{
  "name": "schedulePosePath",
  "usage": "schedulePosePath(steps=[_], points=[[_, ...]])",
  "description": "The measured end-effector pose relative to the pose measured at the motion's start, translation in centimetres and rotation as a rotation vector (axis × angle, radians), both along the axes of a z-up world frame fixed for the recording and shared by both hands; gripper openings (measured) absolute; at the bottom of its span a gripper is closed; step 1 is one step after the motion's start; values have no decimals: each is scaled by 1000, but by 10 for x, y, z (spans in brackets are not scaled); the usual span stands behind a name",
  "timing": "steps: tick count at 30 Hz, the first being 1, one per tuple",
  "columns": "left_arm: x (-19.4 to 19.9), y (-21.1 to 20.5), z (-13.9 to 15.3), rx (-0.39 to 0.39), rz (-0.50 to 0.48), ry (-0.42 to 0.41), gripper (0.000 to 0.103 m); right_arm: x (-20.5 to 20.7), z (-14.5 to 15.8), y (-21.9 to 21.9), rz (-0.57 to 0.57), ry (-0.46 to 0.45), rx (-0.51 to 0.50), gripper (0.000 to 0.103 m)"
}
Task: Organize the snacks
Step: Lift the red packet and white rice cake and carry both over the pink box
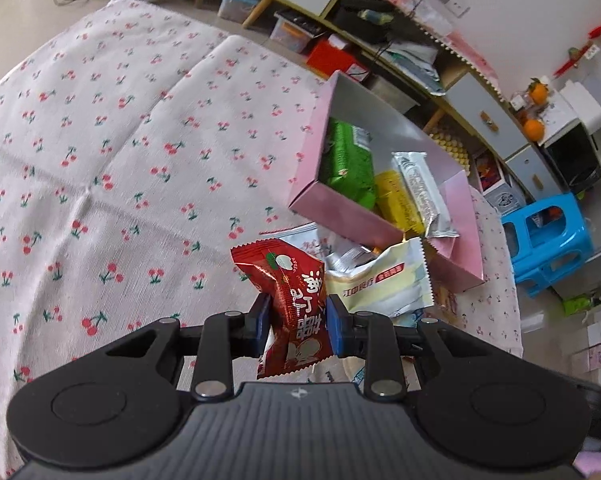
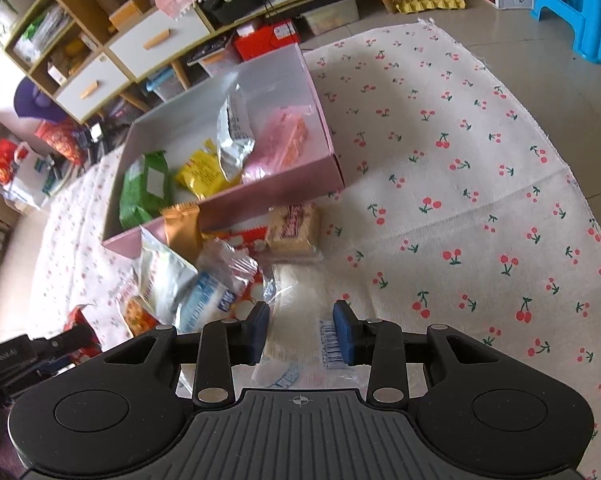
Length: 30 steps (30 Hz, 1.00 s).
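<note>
Both handheld black plastic tongs, left (image 1: 296, 326) and right (image 2: 301, 330), share one build: blue rubber pads (image 2: 342, 332) on black linkage arms, silver pivot screws (image 2: 211, 393), a ribbed grey housing with a crosshair mark (image 2: 299, 400), and round black discs at lower left and right.

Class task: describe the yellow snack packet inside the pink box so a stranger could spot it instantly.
Find the open pink box on the cherry-print cloth. Inside, the yellow packet lies between a green packet and a silver wrapper; it is the only yellow one there.
</note>
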<state>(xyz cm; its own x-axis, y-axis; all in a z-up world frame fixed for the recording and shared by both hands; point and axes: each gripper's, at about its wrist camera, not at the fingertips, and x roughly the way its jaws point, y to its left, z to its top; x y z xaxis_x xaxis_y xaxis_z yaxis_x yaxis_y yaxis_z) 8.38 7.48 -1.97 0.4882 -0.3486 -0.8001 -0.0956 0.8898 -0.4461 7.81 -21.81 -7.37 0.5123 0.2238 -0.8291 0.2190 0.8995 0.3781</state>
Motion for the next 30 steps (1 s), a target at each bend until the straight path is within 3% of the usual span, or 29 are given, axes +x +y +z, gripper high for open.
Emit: schedulePosePath(steps=[24,30], points=[[15,-18,12,-1,-138,-42,27,7,17,-23,-67,-41,173,27],[14,-22,7,14,-167,-27,27,14,-1,-5,34,72,96,30]])
